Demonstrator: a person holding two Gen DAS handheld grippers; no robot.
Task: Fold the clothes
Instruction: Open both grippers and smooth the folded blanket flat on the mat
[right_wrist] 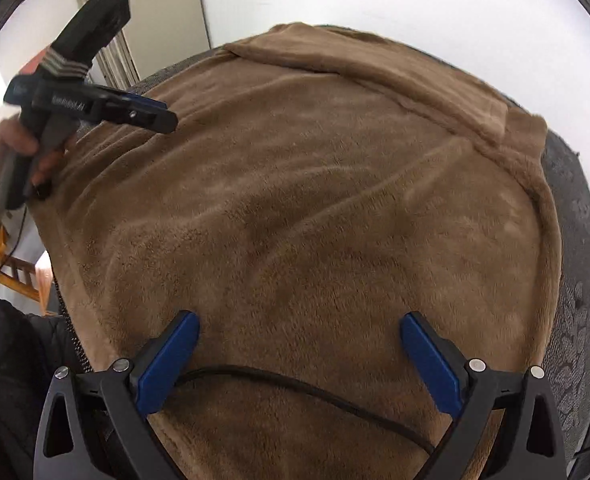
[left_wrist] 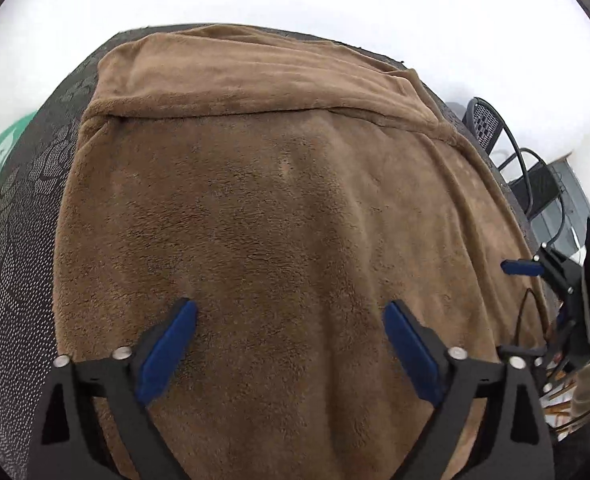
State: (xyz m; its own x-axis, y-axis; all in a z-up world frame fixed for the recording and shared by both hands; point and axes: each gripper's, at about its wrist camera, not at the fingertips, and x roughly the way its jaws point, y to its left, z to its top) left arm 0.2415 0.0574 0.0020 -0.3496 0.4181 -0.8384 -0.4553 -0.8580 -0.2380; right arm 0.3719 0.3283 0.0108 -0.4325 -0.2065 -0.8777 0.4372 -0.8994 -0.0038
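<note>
A brown fleece garment (left_wrist: 279, 200) lies spread flat over the table, with a folded band along its far edge (left_wrist: 255, 80). My left gripper (left_wrist: 290, 305) hovers open just above its near part, with nothing between the blue pads. In the right wrist view the same garment (right_wrist: 315, 200) fills the frame, and my right gripper (right_wrist: 299, 317) is open above it, also holding nothing. The left gripper's fingers (right_wrist: 151, 114) show at the garment's left edge, held by a hand (right_wrist: 15, 140). A blue fingertip (left_wrist: 521, 267) of the right gripper shows at the garment's right side.
A dark patterned cloth (left_wrist: 19, 240) covers the table around the garment. A black cable (right_wrist: 295, 384) lies across the garment between the right fingers. Black metal chairs (left_wrist: 491, 128) stand beyond the right edge. A wooden frame (right_wrist: 15, 276) and a dark jacket (right_wrist: 7, 360) are at the left.
</note>
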